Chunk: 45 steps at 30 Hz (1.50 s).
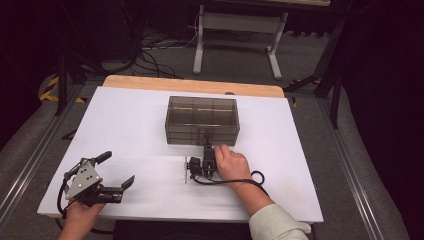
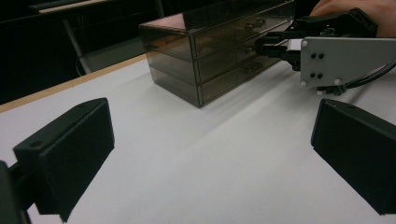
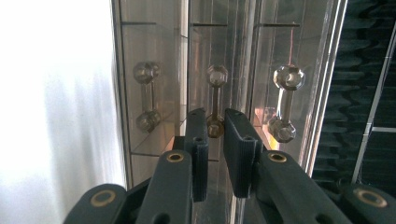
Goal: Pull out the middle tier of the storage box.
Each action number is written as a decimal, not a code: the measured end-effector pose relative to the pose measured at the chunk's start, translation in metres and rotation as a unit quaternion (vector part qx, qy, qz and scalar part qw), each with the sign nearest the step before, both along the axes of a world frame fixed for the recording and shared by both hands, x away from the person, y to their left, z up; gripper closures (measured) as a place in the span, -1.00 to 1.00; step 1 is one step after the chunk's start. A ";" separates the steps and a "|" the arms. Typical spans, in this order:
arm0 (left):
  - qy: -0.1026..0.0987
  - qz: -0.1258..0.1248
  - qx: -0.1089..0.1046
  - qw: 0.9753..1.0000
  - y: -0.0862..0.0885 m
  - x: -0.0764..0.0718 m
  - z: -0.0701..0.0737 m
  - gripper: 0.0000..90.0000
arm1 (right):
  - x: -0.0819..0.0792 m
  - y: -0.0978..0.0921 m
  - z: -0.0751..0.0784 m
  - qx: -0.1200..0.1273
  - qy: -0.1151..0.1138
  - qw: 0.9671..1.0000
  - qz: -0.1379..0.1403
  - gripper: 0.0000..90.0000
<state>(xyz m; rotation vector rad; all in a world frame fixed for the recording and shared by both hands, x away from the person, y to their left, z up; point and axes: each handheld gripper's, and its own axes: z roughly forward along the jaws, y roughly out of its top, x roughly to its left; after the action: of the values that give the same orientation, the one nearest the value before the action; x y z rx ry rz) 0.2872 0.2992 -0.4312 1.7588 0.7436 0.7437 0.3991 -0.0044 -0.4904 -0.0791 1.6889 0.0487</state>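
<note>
A smoky clear drawer box (image 1: pixel 202 120) with three stacked drawers stands in the middle of the white table (image 1: pixel 125 125). My right gripper (image 1: pixel 206 139) reaches to its front face, held by a hand (image 1: pixel 234 164). In the right gripper view its narrow-set jaws (image 3: pixel 215 116) pinch the lower knob of the middle drawer's handle (image 3: pixel 215 93), with another handle on either side. The left gripper view shows the box (image 2: pixel 210 60) and that right gripper (image 2: pixel 264 46) at its drawer fronts. My left gripper (image 1: pixel 119 168) rests open at the front left, nothing between its jaws (image 2: pixel 212 135).
A wooden strip (image 1: pixel 195 85) runs along the table's far edge. Behind it on the floor stand a white table frame (image 1: pixel 240 30) and loose cables (image 1: pixel 155 55). The right gripper's cable (image 1: pixel 257 177) loops on the table by the forearm.
</note>
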 end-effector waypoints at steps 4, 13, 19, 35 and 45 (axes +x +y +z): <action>0.000 0.000 0.000 1.000 0.000 0.000 0.000 -0.99 | -0.001 0.000 0.002 0.001 0.006 1.000 -0.001 0.80; 0.000 0.000 -0.002 1.000 0.000 0.000 0.000 -0.99 | -0.011 -0.002 0.010 0.007 0.028 1.000 0.004 0.80; 0.000 0.000 -0.002 1.000 0.000 0.000 0.000 -0.99 | -0.018 -0.004 0.014 0.013 0.036 0.999 0.007 0.79; -0.001 0.001 -0.003 1.000 0.000 0.000 0.000 -0.99 | -0.033 -0.007 0.019 0.016 0.063 0.998 0.020 0.51; -0.001 -0.001 -0.003 1.000 0.000 0.000 0.000 -0.99 | -0.036 -0.010 0.026 0.017 0.083 0.996 0.033 0.36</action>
<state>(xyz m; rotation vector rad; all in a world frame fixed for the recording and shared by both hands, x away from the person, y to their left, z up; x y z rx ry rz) 0.2869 0.2992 -0.4311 1.7539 0.7424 0.7414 0.3629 -0.0147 -0.4643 -0.1071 1.8512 0.1359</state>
